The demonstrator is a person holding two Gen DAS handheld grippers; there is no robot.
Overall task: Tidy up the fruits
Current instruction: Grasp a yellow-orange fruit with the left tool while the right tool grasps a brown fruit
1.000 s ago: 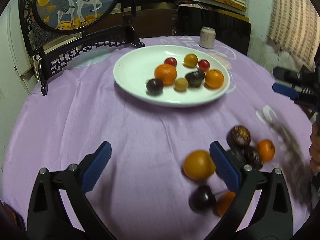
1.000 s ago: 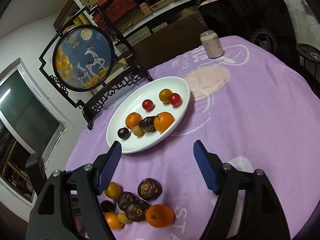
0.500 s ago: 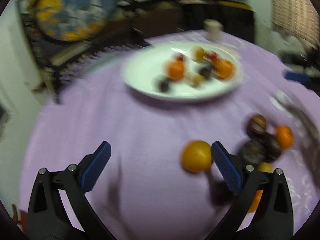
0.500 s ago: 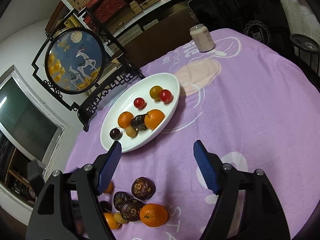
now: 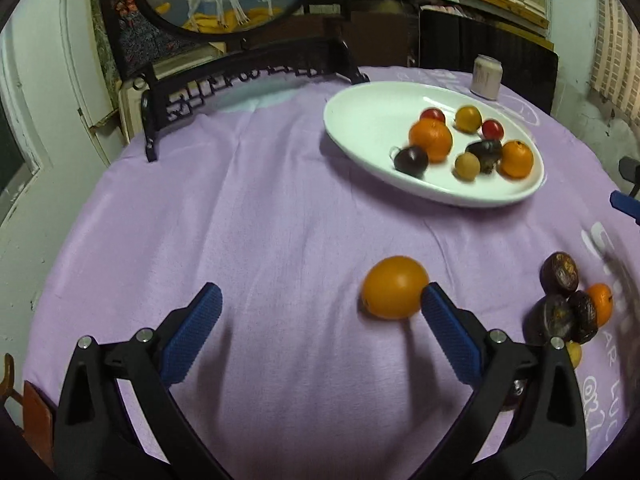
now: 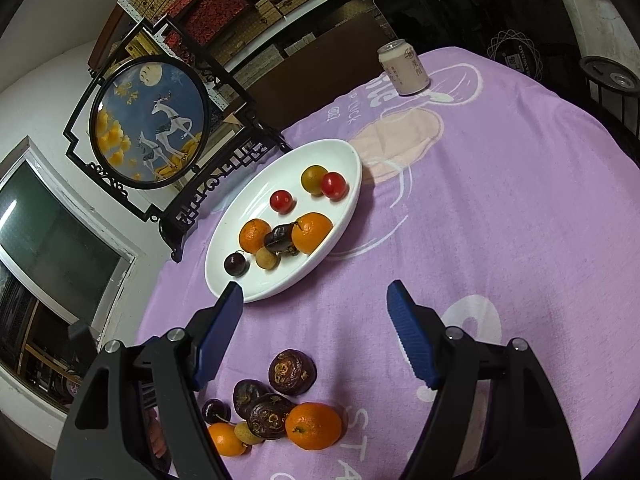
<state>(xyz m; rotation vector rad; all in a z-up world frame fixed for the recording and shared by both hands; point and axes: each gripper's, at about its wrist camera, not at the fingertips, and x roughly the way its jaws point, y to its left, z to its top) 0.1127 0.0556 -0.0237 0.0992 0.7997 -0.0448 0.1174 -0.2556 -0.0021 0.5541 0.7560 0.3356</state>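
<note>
1. Lone orange (image 5: 394, 287) on the purple-clothed worktop (image 5: 248, 216), apart from the other loose fruit, just beside the tip of the left gripper's (image 5: 318, 334) right-hand finger; contact unclear.
2. Left fingers spread wide, nothing held.
3. Loose cluster (image 6: 276, 408) nearby: dark wrinkled fruits, two oranges, a cherry, a small yellow fruit, touching one another.
4. Right gripper (image 6: 314, 334) above that cluster, fingers wide, empty.
5. White plate (image 6: 344, 216) farther back carries oranges, red and yellow small fruits, dark fruits.
6. Drink can (image 6: 404, 68) upright beyond the plate; framed deer picture (image 6: 150, 118) at the worktop's edge.
</note>
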